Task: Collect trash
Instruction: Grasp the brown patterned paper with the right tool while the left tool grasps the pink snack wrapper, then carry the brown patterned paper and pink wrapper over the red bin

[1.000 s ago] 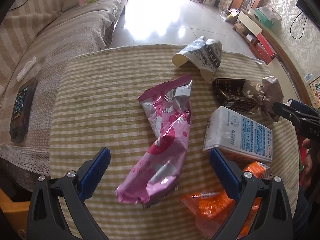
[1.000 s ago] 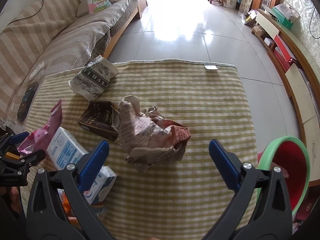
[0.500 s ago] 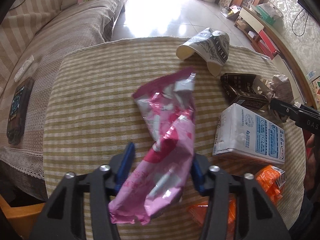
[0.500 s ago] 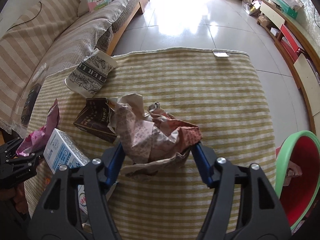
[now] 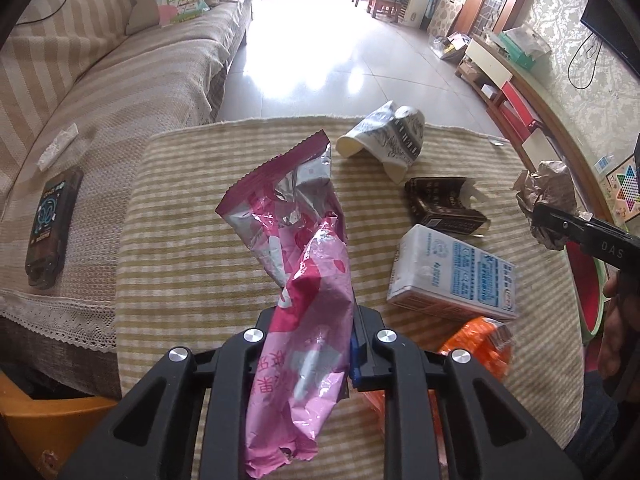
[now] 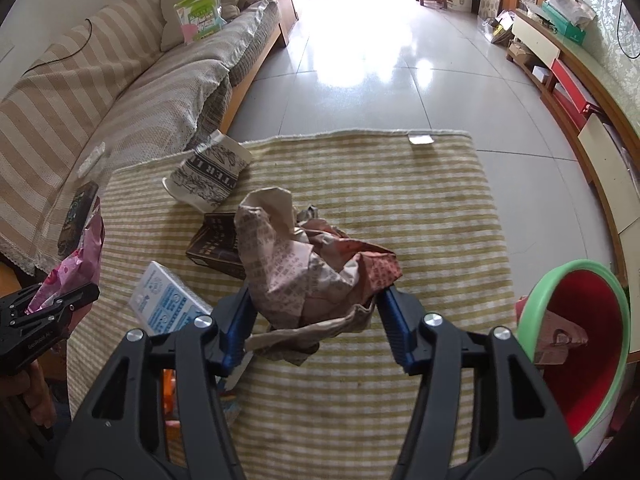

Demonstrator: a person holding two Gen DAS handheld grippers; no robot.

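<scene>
The pink foil snack wrapper [image 5: 304,248] is pinched in my left gripper [image 5: 316,320], which is shut on its lower half; the torn top stands up over the striped cloth [image 5: 192,240]. In the right wrist view the jaws of my right gripper [image 6: 316,312] are closing, and both blue pads press on a crumpled brown paper wad [image 6: 304,272] held just above the cloth. A red bin with a green rim [image 6: 580,276] stands at the right, off the table's edge.
On the cloth lie a squashed printed paper cup [image 5: 384,140], a dark brown box [image 5: 444,204], a white and blue carton [image 5: 452,272] and an orange wrapper [image 5: 476,344]. A sofa [image 5: 120,92] with a dark handset [image 5: 50,224] runs along the left.
Both grippers went from wide open to closed on their trash. The pink wrapper and the paper wad have each come up a little off the cloth.
</scene>
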